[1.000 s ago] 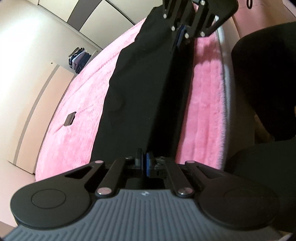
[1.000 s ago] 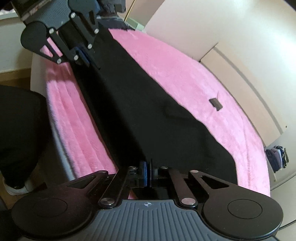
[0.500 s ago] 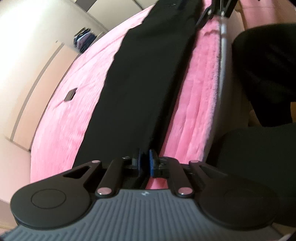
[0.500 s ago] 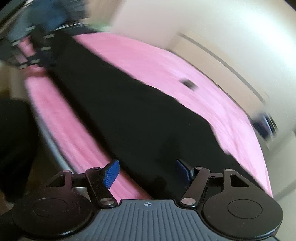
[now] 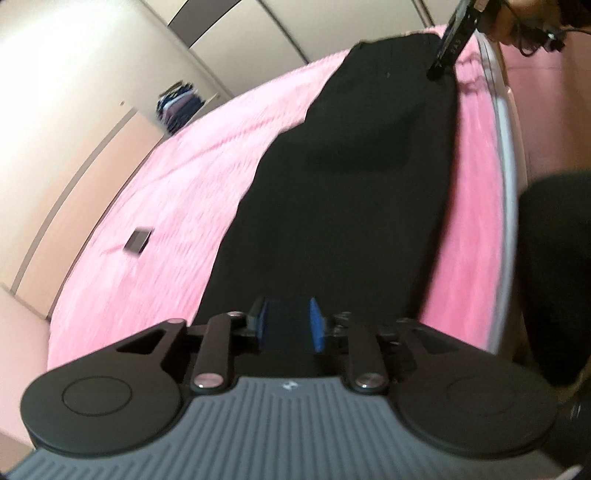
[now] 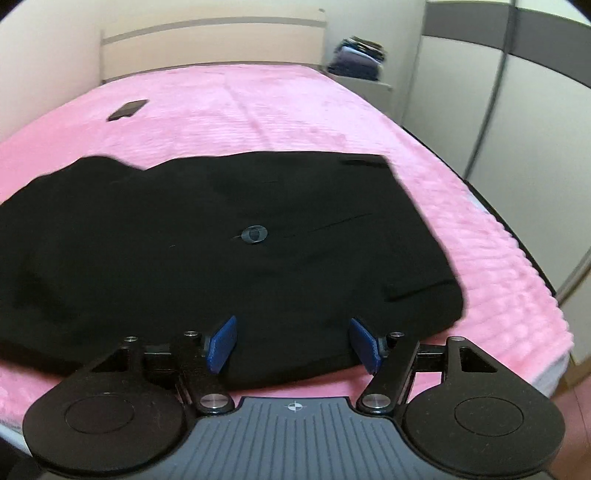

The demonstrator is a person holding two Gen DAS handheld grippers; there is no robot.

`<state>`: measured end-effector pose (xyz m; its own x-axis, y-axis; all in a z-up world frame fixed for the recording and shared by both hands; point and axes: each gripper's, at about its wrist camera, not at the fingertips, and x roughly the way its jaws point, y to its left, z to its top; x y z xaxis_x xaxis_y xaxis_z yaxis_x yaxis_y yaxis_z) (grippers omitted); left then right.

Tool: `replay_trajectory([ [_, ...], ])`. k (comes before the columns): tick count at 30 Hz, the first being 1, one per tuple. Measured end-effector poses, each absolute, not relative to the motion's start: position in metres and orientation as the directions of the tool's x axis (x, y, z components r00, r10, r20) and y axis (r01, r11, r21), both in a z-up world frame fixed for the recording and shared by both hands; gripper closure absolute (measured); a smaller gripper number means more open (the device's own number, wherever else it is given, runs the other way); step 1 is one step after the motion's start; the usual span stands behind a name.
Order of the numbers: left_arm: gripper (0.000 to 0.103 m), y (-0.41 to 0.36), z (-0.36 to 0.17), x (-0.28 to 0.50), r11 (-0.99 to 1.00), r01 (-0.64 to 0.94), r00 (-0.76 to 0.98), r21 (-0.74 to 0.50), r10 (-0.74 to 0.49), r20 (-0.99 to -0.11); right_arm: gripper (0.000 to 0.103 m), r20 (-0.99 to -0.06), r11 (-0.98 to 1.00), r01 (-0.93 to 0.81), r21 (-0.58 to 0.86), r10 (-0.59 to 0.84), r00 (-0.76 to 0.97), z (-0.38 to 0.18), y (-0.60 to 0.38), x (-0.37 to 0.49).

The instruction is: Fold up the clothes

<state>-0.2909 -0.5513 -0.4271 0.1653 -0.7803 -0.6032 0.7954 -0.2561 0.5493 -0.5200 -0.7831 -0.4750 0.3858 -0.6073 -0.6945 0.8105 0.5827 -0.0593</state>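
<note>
On fuzzy pink bedding (image 6: 295,110) lie smooth black trousers (image 6: 221,240) (long, flat), both tools released.

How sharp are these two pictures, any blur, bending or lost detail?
Left wrist view: the pink blanket is smeared by motion blur, and the wardrobe lines bow from the fisheye lens. Right wrist view: sharper at the button, though the black garment is so dark its folds barely show, and its right edge is blurred.

Black tool (image 6: 293,345), blue pads (image 6: 221,343)
</note>
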Motion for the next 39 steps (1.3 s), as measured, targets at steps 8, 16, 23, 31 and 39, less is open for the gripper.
replay_trajectory([
  [8,0.064,-0.669,-0.417,-0.305,-0.341,0.799,0.015,0.494,-0.811,-0.585,0.037,-0.650,0.611,0.791,-0.031,-0.613,0.449,-0.431,-0.865,-0.517],
  [16,0.048,-0.733,-0.408,-0.256,-0.364,0.854,-0.053,0.371,-0.771,-0.634,0.037,-0.742,0.520,0.841,0.149,-0.504,0.442,-0.446,-0.971,-0.527],
  [23,0.041,-0.777,-0.422,-0.199,-0.423,0.898,-0.221,0.122,-0.673,-0.705,0.030,-0.718,0.469,0.883,-0.013,-0.619,0.318,-0.458,-0.947,-0.495],
  [31,0.074,-0.792,-0.427,-0.190,-0.440,0.894,-0.309,-0.079,-0.481,-0.820,0.015,-0.813,0.581,0.807,-0.110,-0.520,0.263,-0.437,-0.915,-0.410],
  [39,0.095,-0.792,-0.418,-0.190,-0.391,0.913,-0.283,-0.121,-0.391,-0.876,0.015,-0.953,0.661,0.749,-0.057,-0.260,0.157,-0.454,-0.938,-0.348],
])
